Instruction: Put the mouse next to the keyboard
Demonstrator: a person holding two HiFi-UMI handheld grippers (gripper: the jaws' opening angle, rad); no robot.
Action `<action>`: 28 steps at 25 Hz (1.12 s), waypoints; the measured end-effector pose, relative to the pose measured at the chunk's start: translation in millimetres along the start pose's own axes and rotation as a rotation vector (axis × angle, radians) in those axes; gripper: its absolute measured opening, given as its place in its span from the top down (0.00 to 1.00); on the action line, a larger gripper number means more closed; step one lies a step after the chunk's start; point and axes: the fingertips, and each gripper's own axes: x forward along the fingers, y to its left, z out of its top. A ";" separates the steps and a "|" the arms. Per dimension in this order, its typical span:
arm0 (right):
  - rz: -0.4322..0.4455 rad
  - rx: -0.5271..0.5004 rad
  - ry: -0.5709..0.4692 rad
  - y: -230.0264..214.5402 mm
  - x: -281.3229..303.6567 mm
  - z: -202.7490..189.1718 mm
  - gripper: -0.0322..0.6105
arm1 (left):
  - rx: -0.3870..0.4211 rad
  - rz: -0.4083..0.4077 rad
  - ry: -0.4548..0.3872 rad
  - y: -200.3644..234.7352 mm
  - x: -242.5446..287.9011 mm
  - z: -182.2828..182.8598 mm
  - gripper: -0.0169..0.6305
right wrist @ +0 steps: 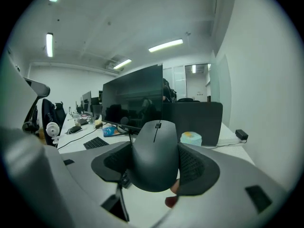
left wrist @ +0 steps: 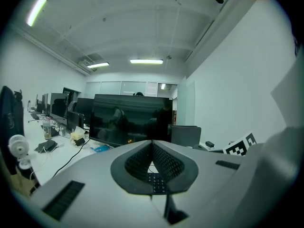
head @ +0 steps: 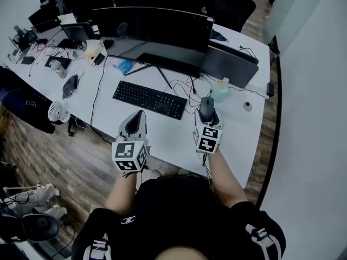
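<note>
A dark grey mouse sits between the jaws of my right gripper, which is shut on it, held above the white desk to the right of the black keyboard. My left gripper hovers near the desk's front edge, just in front of the keyboard. Its jaws are shut with nothing between them; a bit of the keyboard shows below them.
A wide dark monitor stands behind the keyboard with a dark box and a teal tub to its right. Cables run beside the keyboard. A small fan and clutter lie at the left. The desk's right edge is near.
</note>
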 end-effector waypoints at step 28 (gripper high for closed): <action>-0.201 0.200 0.469 2.4 94.3 -141.4 0.45 | 0.000 0.129 0.040 63.0 -21.7 -12.6 0.95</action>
